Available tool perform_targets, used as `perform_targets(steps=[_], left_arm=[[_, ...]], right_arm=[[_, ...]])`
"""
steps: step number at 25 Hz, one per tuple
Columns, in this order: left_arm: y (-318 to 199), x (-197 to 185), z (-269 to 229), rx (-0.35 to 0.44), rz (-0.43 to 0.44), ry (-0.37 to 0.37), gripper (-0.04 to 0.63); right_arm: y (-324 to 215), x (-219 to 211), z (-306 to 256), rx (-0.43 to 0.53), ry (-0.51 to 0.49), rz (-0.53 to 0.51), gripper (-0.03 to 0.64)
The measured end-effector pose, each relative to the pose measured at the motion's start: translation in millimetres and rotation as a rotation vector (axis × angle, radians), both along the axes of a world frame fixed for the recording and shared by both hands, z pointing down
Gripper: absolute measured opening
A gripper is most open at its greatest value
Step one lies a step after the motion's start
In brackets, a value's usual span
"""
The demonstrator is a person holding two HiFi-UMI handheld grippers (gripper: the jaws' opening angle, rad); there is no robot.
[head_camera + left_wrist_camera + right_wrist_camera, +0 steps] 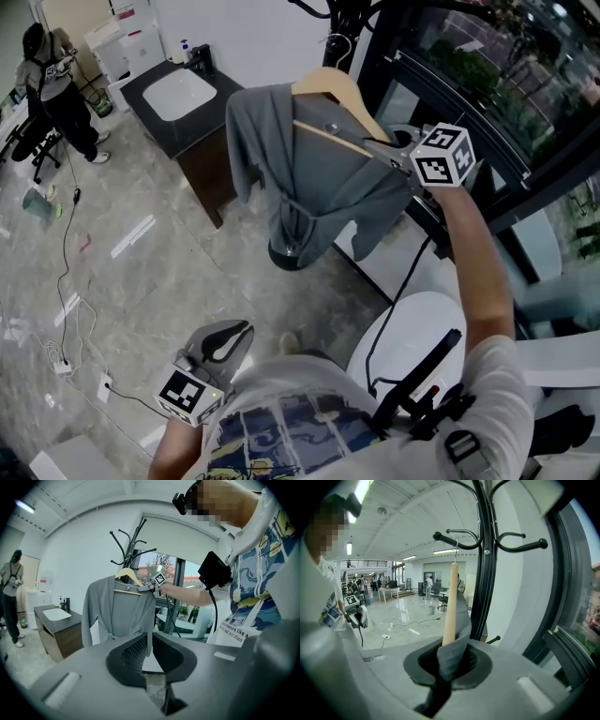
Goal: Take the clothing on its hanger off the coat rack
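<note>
Loosely draped grey robe, wooden hanger

Dim, cool cast, ceiling lights glare, fisheye edges w/ dark vignette

Head view is shot from up high, tilted steeply down at the floor. Left gripper view is aimed across at the coat rack from well back. Right gripper view is pointed up along the hanger, very close. The grey garment is shared by all three, probably the rack too.
</note>
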State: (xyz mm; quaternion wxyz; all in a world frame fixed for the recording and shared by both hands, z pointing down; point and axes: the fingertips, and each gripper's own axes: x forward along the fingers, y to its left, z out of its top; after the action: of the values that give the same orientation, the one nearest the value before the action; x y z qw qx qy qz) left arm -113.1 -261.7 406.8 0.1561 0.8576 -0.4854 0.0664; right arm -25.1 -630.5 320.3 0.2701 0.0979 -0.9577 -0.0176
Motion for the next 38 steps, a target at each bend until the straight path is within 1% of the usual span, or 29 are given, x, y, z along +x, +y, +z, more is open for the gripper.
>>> perform_targets(steps=[9, 17, 24, 32, 38], left_arm=[[31.2, -17.9, -3.3, 0.016, 0.022, 0.015, 0.037], [69.2, -36.1, -10.6, 0.039, 0.053, 0.024, 0.037], [113.3, -53.9, -18.1, 0.064, 0.083, 0.053, 0.037], [169.3, -77.7, -17.6, 0.077, 0.095, 0.032, 0.037], [206.4, -90.8, -10.7, 0.083, 0.100, 0.039, 0.037]], right_arm=[[44.7, 13.6, -45.2, 0.067, -0.019, 0.040, 0.017], [115.7, 16.0, -60.9, 0.105, -0.007, 0.066, 0.017], [191.8, 4.0, -53.8, 0.101, 0.014, 0.063, 0.017], [282.3, -23.3, -56.2, 0.110, 0.013, 0.042, 0.017], [354.6, -46.2, -52.1, 0.113, -0.009, 0.006, 0.017]])
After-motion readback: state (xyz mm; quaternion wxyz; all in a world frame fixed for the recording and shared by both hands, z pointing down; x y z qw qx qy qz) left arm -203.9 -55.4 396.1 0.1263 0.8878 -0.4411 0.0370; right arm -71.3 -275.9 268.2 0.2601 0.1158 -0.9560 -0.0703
